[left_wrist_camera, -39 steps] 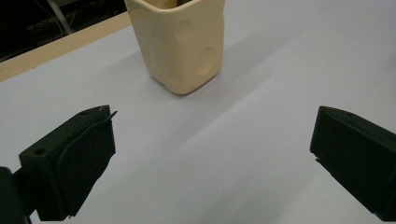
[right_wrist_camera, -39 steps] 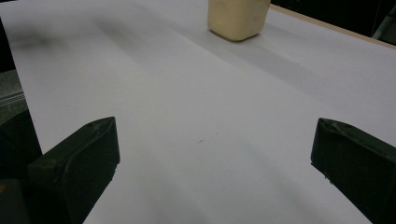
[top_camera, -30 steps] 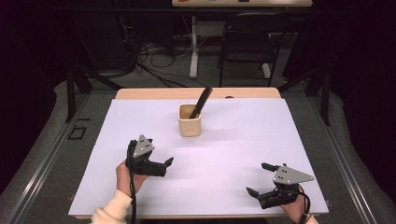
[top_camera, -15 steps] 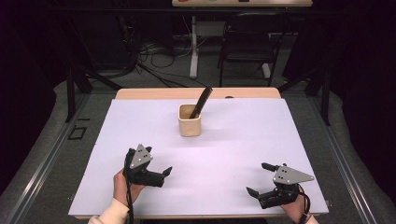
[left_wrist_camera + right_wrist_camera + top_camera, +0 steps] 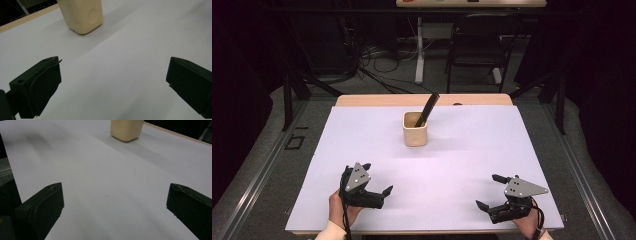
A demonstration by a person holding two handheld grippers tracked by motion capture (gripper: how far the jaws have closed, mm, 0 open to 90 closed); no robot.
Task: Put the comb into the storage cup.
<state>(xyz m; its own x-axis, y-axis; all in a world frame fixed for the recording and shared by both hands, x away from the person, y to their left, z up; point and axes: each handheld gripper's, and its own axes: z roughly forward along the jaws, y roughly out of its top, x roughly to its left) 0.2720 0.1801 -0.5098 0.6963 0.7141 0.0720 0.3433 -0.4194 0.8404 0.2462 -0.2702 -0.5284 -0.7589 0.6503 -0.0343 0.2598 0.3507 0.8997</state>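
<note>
Our 2 grippers, left [image 5: 378, 179] and right [image 5: 492, 191], rest spread and empty near us; the cup [image 5: 415, 129] with its tilted tool [image 5: 427, 109] stands far, nearer the left.

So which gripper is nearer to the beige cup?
Left. The left gripper sits near the table's front edge, left of the beige cup. The right gripper is farther, at the front right corner.

Both hand-held grippers [image 5: 377, 178] [image 5: 494, 190] wide open
</note>
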